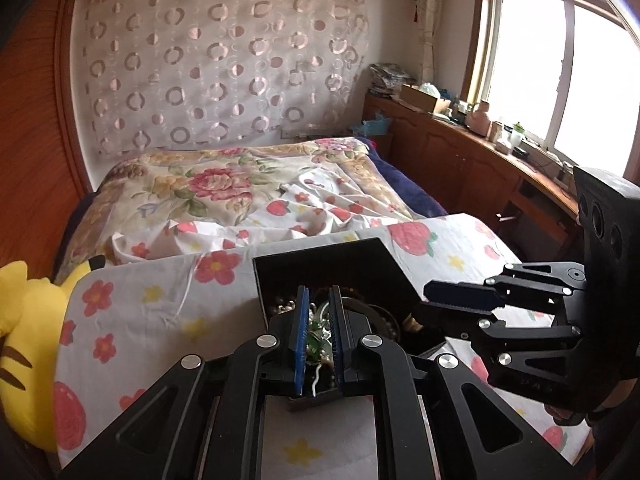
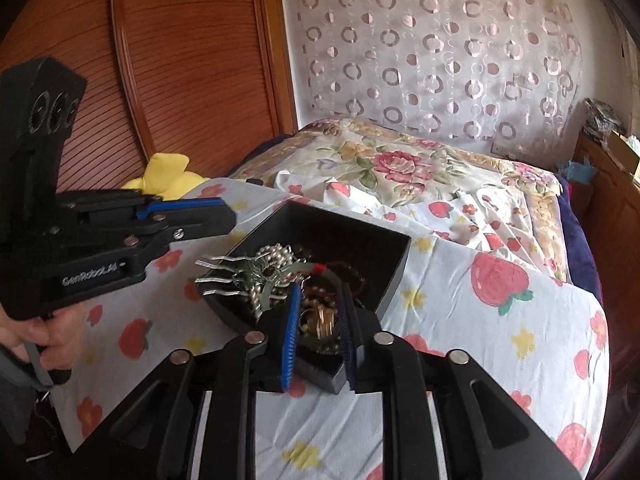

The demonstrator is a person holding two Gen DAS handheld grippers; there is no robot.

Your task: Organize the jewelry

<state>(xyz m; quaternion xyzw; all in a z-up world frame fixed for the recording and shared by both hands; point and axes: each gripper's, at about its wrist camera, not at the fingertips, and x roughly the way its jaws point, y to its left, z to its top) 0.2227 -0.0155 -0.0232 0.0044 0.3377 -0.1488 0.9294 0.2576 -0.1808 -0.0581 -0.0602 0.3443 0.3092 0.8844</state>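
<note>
Jewelry (image 2: 280,280) is lying tangled in a black open box (image 2: 394,268) that is sitting on a board draped with a strawberry-print cloth (image 2: 500,320), at the foot of a bed (image 2: 400,160). Silver beads and a wavy metal hairpin (image 2: 216,270) are poking over the box's rim at 9 o'clock. The left hand-held gripper (image 1: 320,332) is hovering over the box, its blue-padded jaws nearly together, with green and silver pieces showing between them; whether it is gripping them I cannot tell. The right hand-held gripper (image 2: 320,320) is reaching in from 6 o'clock, jaws narrowly apart around a gold piece (image 2: 324,322), not visibly pinching it.
</note>
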